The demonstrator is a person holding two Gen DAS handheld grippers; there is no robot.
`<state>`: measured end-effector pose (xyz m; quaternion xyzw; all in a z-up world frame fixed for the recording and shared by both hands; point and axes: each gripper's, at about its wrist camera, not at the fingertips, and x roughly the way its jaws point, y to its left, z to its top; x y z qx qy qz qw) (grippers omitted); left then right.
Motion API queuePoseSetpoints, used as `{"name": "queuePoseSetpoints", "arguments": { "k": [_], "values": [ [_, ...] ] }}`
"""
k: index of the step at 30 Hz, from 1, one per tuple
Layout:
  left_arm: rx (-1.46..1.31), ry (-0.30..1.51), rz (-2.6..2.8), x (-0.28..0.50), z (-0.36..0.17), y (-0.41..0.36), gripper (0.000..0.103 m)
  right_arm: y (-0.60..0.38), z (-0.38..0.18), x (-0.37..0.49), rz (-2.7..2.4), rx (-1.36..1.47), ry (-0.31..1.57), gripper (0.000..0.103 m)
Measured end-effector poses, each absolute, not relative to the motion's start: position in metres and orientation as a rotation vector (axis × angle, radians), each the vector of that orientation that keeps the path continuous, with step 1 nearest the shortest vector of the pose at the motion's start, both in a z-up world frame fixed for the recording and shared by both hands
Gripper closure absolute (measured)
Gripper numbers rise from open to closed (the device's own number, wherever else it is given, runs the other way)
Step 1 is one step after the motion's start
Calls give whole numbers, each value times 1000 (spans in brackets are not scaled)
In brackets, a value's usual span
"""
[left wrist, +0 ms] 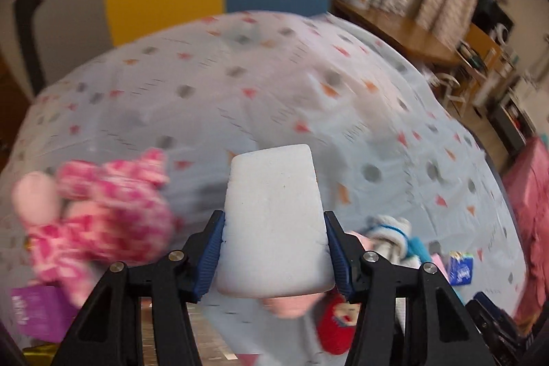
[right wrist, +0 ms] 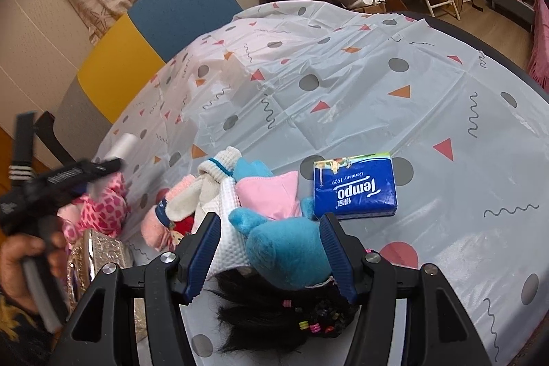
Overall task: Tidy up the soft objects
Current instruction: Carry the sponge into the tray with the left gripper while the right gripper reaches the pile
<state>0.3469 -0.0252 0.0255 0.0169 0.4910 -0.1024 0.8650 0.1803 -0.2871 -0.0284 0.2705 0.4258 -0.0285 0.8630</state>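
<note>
Our left claw (left wrist: pixel 274 249) grips the pale grey foam block (left wrist: pixel 272 222) above the desk (left wrist: pixel 308 112); a lopsided squeeze could drop it. Our right claw (right wrist: pixel 271 252) clenches the blue plush toy (right wrist: pixel 284 249).

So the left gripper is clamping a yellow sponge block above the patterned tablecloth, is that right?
Not quite: the foam block is white, not yellow. The left wrist view shows the left gripper with its blue pads pressed against both sides of the block, above the patterned tablecloth.
</note>
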Motion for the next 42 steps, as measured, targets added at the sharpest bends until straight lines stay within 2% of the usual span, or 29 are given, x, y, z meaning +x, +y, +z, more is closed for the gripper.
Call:
{"name": "queuePoseSetpoints", "arguments": {
  "k": [10, 16, 20, 30, 36, 42],
  "values": [
    [-35, 904, 16, 313, 67, 104, 47, -277, -30, 185, -62, 498, 900, 42],
    [-89, 883, 112, 269, 66, 178, 47, -263, -30, 189, -24, 444, 898, 43],
    [-142, 874, 150, 233, 58, 216, 47, -251, -32, 196, 9, 407, 905, 49],
    [-230, 874, 169, 141, 28, 258, 47, -225, -42, 210, 65, 308, 944, 59],
    [-251, 867, 182, 83, 12, 267, 47, -220, -24, 199, 137, 307, 856, 59],
    [-295, 893, 190, 45, -11, 269, 47, -202, -41, 210, 119, 210, 940, 59]
  ]
}}
